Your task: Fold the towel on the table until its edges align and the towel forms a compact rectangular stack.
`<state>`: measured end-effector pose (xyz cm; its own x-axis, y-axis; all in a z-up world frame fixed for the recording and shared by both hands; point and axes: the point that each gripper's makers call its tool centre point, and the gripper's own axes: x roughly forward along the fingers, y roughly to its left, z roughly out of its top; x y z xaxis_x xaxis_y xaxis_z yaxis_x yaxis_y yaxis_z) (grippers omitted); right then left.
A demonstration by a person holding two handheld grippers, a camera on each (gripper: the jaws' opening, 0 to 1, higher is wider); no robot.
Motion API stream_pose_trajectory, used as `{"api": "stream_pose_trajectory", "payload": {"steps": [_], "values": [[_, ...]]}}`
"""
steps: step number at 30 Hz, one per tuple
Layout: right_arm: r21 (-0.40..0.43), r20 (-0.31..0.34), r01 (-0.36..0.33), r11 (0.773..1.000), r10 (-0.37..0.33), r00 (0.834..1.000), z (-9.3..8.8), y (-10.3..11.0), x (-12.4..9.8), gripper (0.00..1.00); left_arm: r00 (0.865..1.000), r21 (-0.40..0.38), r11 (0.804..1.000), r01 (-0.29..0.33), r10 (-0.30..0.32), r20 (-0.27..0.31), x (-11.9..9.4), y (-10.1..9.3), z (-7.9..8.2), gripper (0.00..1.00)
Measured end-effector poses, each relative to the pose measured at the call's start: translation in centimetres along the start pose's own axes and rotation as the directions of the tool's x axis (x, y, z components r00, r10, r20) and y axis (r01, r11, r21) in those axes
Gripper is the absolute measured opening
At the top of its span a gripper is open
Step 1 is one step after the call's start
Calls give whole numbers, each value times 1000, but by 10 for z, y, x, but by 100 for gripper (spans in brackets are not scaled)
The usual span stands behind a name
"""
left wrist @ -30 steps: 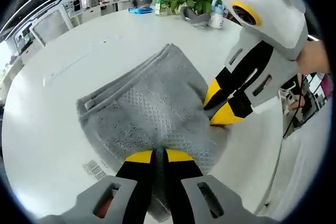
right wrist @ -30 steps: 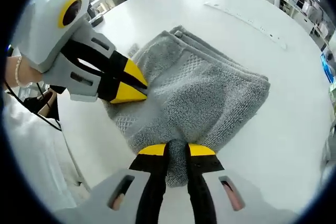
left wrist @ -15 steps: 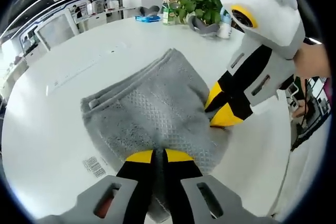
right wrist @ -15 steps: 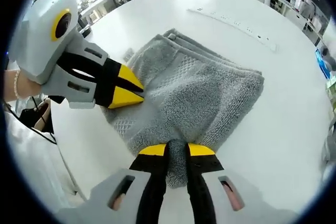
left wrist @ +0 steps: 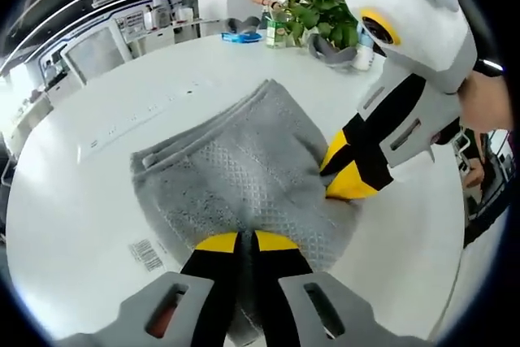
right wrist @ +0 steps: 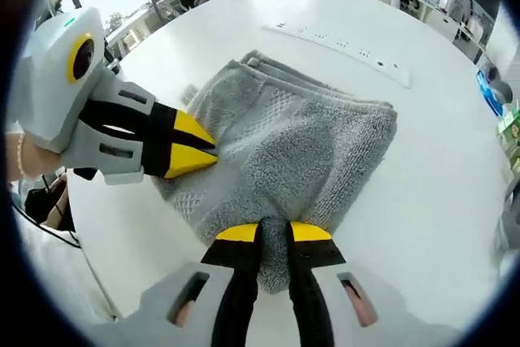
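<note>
Still clamped by both tools, folded grey towel [left wrist: 236, 176] lies layered, edges staggered

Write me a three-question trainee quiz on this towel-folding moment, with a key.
1. True or false: the folded grey terry towel lies on the round white table.
2. What does the left gripper hold between its jaws?
3. The right gripper is: A) open above the table, B) shut on a towel edge, C) holding a bottle.

Key: 1 true. 2 an edge of the towel. 3 B.
</note>
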<state>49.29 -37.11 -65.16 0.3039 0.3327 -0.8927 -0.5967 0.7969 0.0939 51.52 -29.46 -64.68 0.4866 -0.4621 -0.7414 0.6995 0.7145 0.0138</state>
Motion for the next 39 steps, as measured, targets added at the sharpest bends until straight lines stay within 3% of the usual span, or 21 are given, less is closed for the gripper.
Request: {"api": "stream_pose_trajectory", "payload": {"steps": [17, 32, 35, 38, 39], "values": [[-2, 21, 33, 999, -33, 999, 23, -22, 10, 10, 998, -27, 999, -36, 37, 44, 16, 21, 17, 6], [-17, 39, 42, 999, -41, 998, 29, -26, 10, 11, 996, -48, 998, -34, 38, 78, 18, 27, 22, 6], [-11, 53, 41, 999, -40, 998, 30, -26, 6, 11, 994, -100, 995, -30, 41, 103, 13, 29, 26, 6], [-74, 108, 47, 996, -39, 993, 34, -25, 3, 12, 989, -186, 981, -50, 74, 127, 5, 34, 33, 6], [-77, 113, 52, 996, -43, 993, 33, -24, 1, 12, 988, -177, 983, -52, 76, 136, 2, 35, 35, 6]]}}
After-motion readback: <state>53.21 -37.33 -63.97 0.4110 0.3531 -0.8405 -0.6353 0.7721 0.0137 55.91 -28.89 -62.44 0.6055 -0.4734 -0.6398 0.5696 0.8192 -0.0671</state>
